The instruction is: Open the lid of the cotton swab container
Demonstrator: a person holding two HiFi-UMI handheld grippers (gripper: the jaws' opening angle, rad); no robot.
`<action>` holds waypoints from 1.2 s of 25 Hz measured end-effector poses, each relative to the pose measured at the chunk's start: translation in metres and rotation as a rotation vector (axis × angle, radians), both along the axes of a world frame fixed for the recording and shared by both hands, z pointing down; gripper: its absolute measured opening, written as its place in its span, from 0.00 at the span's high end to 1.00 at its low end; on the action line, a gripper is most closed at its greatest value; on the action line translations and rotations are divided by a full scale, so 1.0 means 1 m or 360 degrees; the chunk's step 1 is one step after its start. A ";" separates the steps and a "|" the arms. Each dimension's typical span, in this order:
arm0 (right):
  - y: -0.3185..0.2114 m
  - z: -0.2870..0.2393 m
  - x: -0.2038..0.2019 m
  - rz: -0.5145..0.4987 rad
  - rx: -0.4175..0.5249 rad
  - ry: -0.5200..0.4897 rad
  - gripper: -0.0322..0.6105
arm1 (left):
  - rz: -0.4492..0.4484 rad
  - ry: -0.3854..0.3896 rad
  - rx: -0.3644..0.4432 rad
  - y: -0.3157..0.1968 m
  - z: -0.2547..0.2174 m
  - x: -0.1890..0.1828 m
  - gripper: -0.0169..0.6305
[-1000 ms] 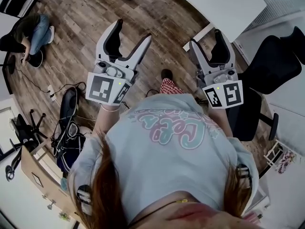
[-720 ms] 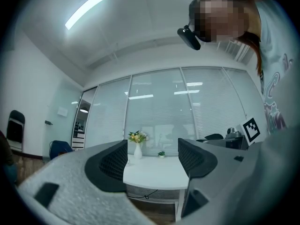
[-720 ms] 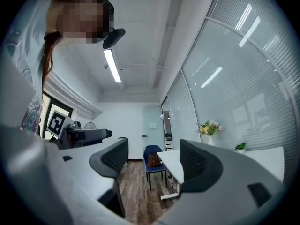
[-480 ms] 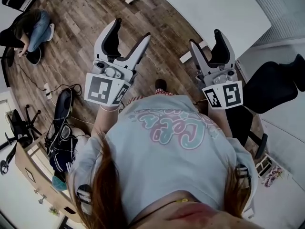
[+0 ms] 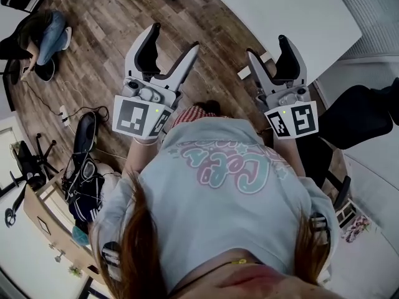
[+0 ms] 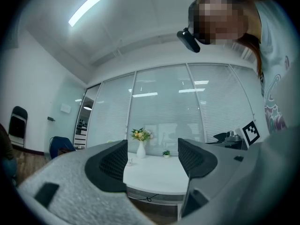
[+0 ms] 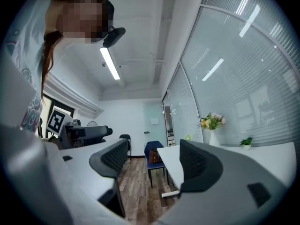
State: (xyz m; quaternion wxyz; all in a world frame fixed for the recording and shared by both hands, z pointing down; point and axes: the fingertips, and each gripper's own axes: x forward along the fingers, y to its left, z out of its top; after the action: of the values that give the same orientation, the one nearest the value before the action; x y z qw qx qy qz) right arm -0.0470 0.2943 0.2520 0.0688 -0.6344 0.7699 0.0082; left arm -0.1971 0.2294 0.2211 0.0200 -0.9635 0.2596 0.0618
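You hold the left gripper (image 5: 173, 37) and right gripper (image 5: 267, 47) up at chest level, short of the white table (image 5: 293, 11). Both have their jaws spread around nothing, probably readied for reaching. No cotton swab container shows anywhere. The table is partly cut off, and the small things beside its vase (image 6: 141, 148) are too tiny to identify.

Spread left claw (image 6: 151, 160) faces a white table (image 6: 157, 182).

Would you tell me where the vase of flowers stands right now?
In the left gripper view, the vase of flowers stands far back on the white table, just left of a potted plant, framed by the open left tool.
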 end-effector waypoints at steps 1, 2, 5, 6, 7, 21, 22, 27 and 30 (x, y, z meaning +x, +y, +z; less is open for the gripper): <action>-0.002 -0.001 0.002 0.0002 0.0003 -0.0001 0.43 | 0.0005 -0.0003 -0.0003 -0.002 0.000 0.003 0.50; -0.004 -0.003 0.003 0.0006 0.0007 0.0000 0.43 | 0.0014 -0.0005 -0.0005 -0.004 0.000 0.006 0.50; -0.007 -0.007 0.007 0.0020 0.0028 0.0014 0.43 | 0.0044 -0.0010 0.0008 -0.006 -0.002 0.013 0.50; -0.008 -0.007 0.008 0.0026 0.0036 0.0015 0.43 | 0.0049 -0.0012 0.0014 -0.006 -0.002 0.014 0.50; -0.009 -0.007 0.010 0.0030 0.0043 0.0014 0.43 | 0.0050 -0.0012 0.0018 -0.007 -0.001 0.016 0.50; -0.027 -0.007 0.022 0.0000 0.0052 0.0041 0.43 | 0.0009 -0.0006 0.0026 -0.024 0.000 0.023 0.50; -0.028 -0.008 0.023 -0.0003 0.0052 0.0042 0.43 | 0.0005 -0.0009 0.0027 -0.025 0.000 0.024 0.50; -0.038 -0.005 0.033 -0.0029 0.0045 0.0048 0.43 | -0.0029 -0.0023 0.0009 -0.031 0.006 0.028 0.50; -0.049 0.001 0.035 -0.0044 0.0037 0.0041 0.43 | -0.0048 -0.0030 0.0000 -0.039 0.010 0.028 0.50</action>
State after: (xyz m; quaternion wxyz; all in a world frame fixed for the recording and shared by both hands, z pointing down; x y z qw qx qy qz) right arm -0.0116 0.2455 0.2526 0.0662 -0.6227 0.7793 0.0244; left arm -0.1693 0.1907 0.2310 0.0232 -0.9601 0.2738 0.0524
